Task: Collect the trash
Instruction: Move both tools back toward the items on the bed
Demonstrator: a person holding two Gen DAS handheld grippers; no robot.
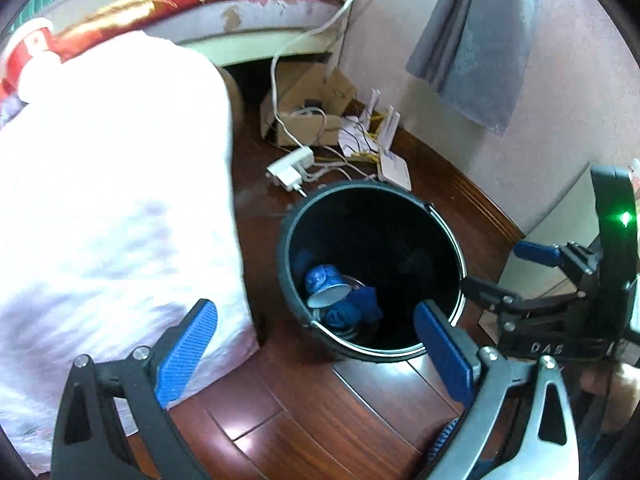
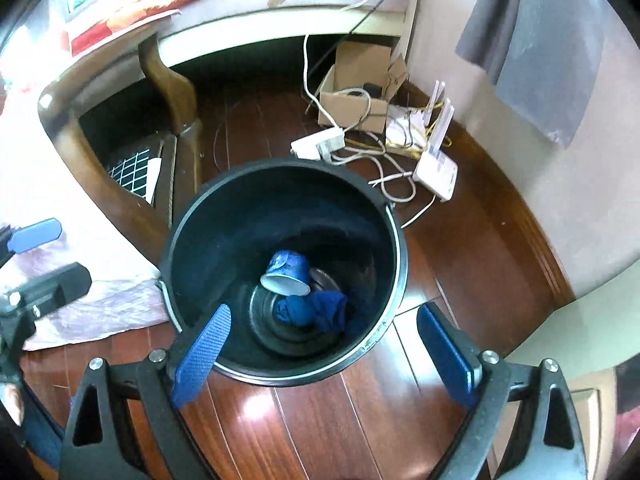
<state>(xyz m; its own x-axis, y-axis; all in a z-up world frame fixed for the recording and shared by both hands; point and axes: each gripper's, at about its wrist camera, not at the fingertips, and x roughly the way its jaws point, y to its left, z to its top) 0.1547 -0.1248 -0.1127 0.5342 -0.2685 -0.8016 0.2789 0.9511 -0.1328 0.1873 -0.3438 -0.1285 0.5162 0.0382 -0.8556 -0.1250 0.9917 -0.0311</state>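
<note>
A black round trash bin (image 1: 289, 240) (image 2: 400, 240) with a metal rim stands on the dark wooden floor. At its bottom lie a blue paper cup (image 1: 325, 286) (image 2: 289, 272) on its side and a crumpled blue cloth (image 1: 354, 308) (image 2: 320, 312) next to it. My left gripper (image 1: 315, 307) hangs open over the bin's near edge, nothing between its blue pads. My right gripper (image 2: 325, 310) is open above the bin's near rim, also empty. Each gripper shows in the other's view: the right one (image 1: 508, 270) beside the bin's right side, the left one (image 2: 52, 258) at the far left.
A white sheet (image 1: 120, 200) drapes down left of the bin. Behind the bin lie a power strip (image 1: 292, 166), a white router (image 1: 394, 168), tangled cables and an open cardboard box (image 1: 308, 108). A wooden frame (image 2: 176, 92) stands at the left. A grey towel (image 1: 480, 40) hangs on the wall.
</note>
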